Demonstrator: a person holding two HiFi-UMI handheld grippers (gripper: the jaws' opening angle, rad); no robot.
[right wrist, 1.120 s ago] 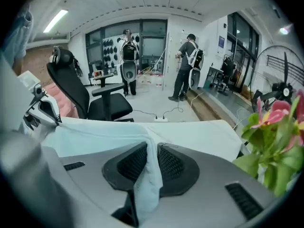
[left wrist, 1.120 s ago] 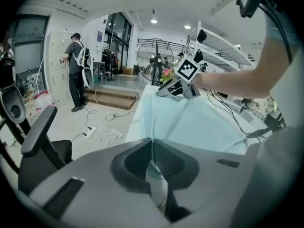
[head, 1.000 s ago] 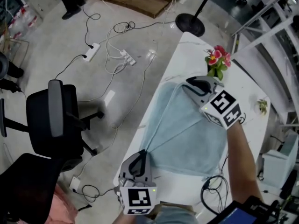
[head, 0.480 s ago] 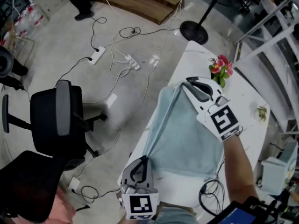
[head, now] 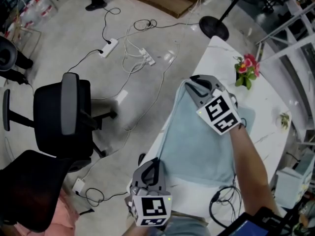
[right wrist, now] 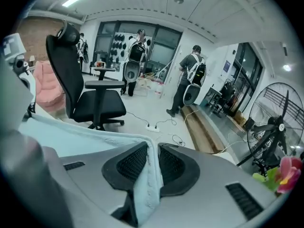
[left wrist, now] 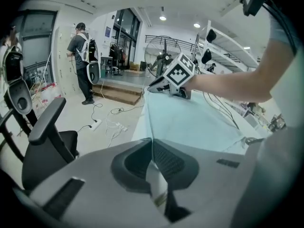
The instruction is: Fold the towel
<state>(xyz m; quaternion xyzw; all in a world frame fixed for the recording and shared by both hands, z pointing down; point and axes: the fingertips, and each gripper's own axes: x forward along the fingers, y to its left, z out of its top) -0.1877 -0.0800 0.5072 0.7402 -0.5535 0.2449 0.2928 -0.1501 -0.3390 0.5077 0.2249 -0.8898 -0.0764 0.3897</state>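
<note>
A light blue towel [head: 197, 146] lies spread on the white table [head: 269, 100]. My left gripper [head: 156, 162] is at the near left corner and is shut on that corner; in the left gripper view the cloth [left wrist: 190, 122] runs out from between the jaws [left wrist: 152, 144]. My right gripper [head: 190, 84] holds the far left corner, lifted slightly off the table. Its jaws have just eased open a little, but the towel's thick edge [right wrist: 148, 179] is still pinched between them [right wrist: 153, 148]. The towel's left edge runs taut between the two grippers.
A black office chair [head: 64, 112] stands on the floor to the left of the table. Cables and power strips [head: 129, 53] lie beyond it. Pink flowers [head: 247, 68] sit at the table's far side, and a dark cable [head: 224, 200] lies near its front edge. People stand in the background.
My right gripper has carried its towel corner leftward, away from the flowers, towards the table's left edge. The towel now looks narrower. The left gripper has hardly moved.
</note>
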